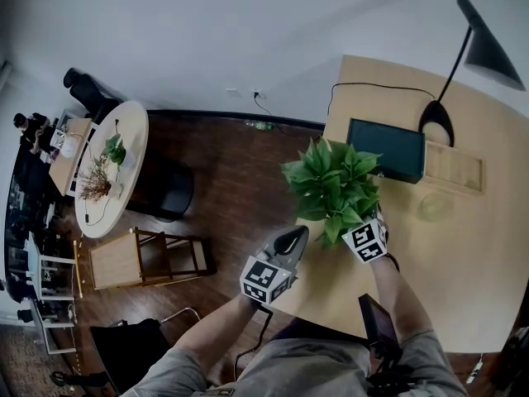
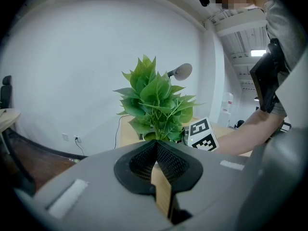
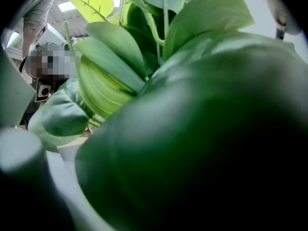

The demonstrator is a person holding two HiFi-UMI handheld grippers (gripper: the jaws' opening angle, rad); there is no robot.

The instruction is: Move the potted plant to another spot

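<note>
The potted plant (image 1: 333, 187), a bushy green one, stands near the left edge of the wooden table (image 1: 463, 255). My right gripper (image 1: 369, 231) is pushed in under its leaves on the near right side, where the foliage hides its jaws and the pot. In the right gripper view, leaves (image 3: 159, 105) fill almost everything. My left gripper (image 1: 295, 236) hangs just off the table's left edge, short of the plant, with its jaws together and nothing between them. From the left gripper view the plant (image 2: 154, 100) rises right behind the shut left gripper (image 2: 156, 150).
Behind the plant are a dark flat box (image 1: 386, 149), a black desk lamp (image 1: 463, 64), a wooden tray (image 1: 452, 168) and a pale green cup (image 1: 431, 207). Off the table's left lie dark floor, a black stool (image 1: 165, 190), a round white table (image 1: 111, 168) and a wooden rack (image 1: 140, 259).
</note>
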